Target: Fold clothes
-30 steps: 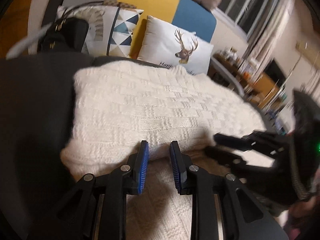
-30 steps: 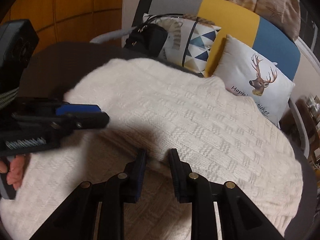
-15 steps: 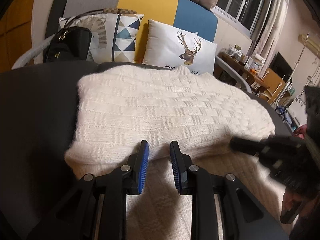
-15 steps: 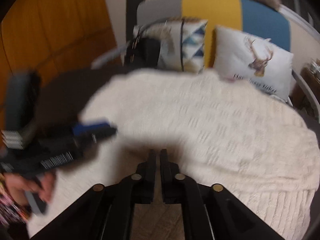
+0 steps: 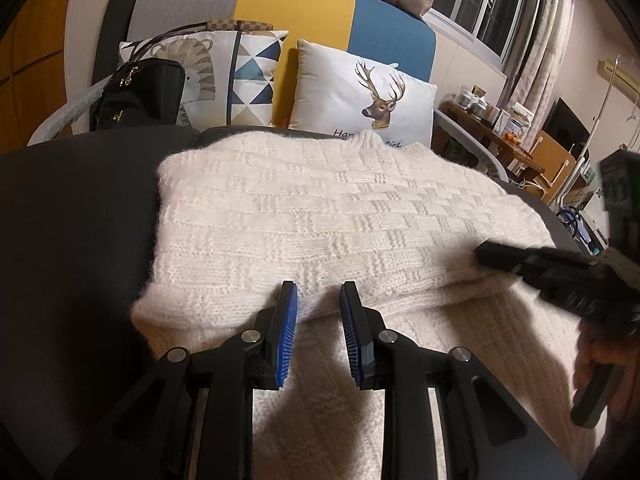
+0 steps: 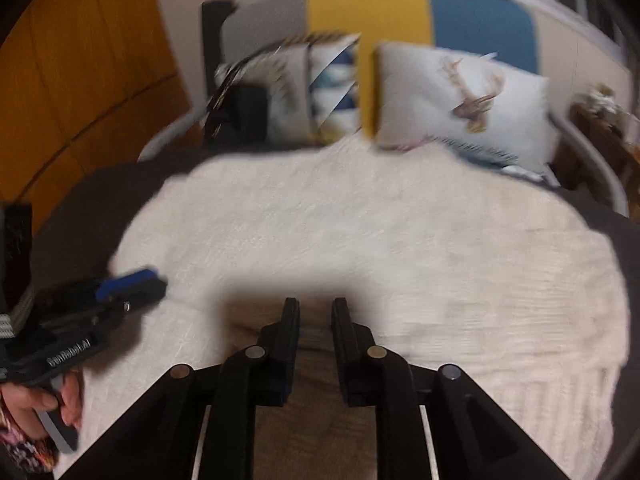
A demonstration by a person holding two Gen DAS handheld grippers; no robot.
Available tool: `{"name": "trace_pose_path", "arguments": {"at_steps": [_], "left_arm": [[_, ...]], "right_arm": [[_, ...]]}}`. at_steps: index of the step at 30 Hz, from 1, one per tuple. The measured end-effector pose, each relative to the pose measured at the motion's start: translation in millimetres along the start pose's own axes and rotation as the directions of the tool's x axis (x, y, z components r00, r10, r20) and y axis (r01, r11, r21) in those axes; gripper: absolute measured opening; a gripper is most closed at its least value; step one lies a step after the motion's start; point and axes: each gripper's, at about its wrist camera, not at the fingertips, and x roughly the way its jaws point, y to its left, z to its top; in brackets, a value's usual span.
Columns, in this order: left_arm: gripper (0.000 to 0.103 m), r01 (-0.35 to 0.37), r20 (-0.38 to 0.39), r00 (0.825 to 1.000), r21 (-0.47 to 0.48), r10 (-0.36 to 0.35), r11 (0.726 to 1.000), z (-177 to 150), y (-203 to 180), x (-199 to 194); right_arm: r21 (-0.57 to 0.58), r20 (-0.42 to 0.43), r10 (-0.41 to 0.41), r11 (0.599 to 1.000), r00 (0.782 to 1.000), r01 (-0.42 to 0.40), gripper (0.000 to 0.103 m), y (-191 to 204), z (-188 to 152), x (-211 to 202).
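Observation:
A cream knitted sweater (image 5: 320,216) lies on a dark cushion (image 5: 72,240), its upper layer folded over a lower one. My left gripper (image 5: 318,300) is open, its blue pads just short of the fold's front edge with nothing between them. The right gripper (image 5: 520,262) reaches in from the right, its tip touching or just above the fold's right end, with a hand behind it. The right wrist view is blurred: the right gripper (image 6: 316,312) is open over the shadowed sweater (image 6: 400,232), and the left gripper (image 6: 128,286) sits at the left edge.
Behind the sweater stand a deer-print pillow (image 5: 364,92), a triangle-pattern pillow (image 5: 240,76) and a black handbag (image 5: 140,96) against a grey, yellow and blue backrest (image 5: 296,8). A cluttered wooden side table (image 5: 496,128) is at the right, an orange wood wall (image 6: 80,72) at the left.
The right gripper went nearly shut half a second ago and now stands open again; in the left wrist view it has drifted right. The left gripper stayed open over the fold edge.

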Motion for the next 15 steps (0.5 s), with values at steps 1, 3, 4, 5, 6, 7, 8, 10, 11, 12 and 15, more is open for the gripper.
{"name": "trace_pose_path", "arguments": {"at_steps": [1,3,4,5,6,7,8,10,11,12,15], "left_arm": [[0.025,-0.006,-0.001,1.0,0.005,0.006,1.0,0.0,-1.0,0.3],[0.025,-0.014,0.0,1.0,0.012,0.014,1.0,-0.1,-2.2,0.6],[0.025,-0.016,0.0,1.0,0.015,0.016,1.0,-0.1,-2.7,0.8],[0.025,-0.018,0.0,1.0,0.016,0.018,1.0,0.0,-3.0,1.0],[0.025,-0.019,0.0,1.0,0.017,0.019,1.0,0.0,-3.2,1.1],[0.025,-0.019,-0.001,1.0,0.019,0.019,1.0,0.1,-3.1,1.5],[0.025,-0.02,-0.001,1.0,0.021,0.02,1.0,0.0,-3.3,1.7],[0.025,-0.025,-0.002,1.0,0.027,0.025,0.999,0.5,-3.4,2.4],[0.025,-0.028,-0.002,1.0,0.031,0.028,0.999,0.7,-3.5,2.7],[0.025,-0.031,-0.002,1.0,0.034,0.031,0.999,1.0,-3.6,3.1],[0.025,-0.035,-0.002,0.999,0.04,0.035,0.999,2.0,-2.8,4.1]], "right_arm": [[0.015,0.028,-0.032,0.999,0.999,0.032,0.02,-6.6,-0.5,-3.7],[0.057,-0.001,-0.068,0.996,0.998,0.068,0.02,-26.8,-7.7,1.6],[0.077,-0.017,-0.085,0.993,0.996,0.086,0.02,-36.9,-11.3,4.3],[0.1,-0.042,-0.077,0.992,0.996,0.081,0.02,-44.9,-16.1,7.3],[0.104,-0.038,-0.069,0.992,0.997,0.073,0.019,-46.9,-18.0,6.4],[0.108,-0.033,-0.062,0.992,0.998,0.065,0.019,-49.0,-19.9,5.4],[0.111,-0.028,-0.054,0.992,0.998,0.057,0.019,-51.0,-21.8,4.5],[0.119,-0.018,-0.039,0.992,0.999,0.041,0.019,-55.0,-25.7,2.6],[0.122,-0.013,-0.032,0.992,0.999,0.033,0.019,-57.1,-27.6,1.7],[0.113,-0.02,-0.041,0.993,0.999,0.043,0.019,-55.0,-26.7,1.1],[0.118,-0.02,-0.035,0.992,0.999,0.037,0.021,-50.5,-20.2,-10.2]]}}
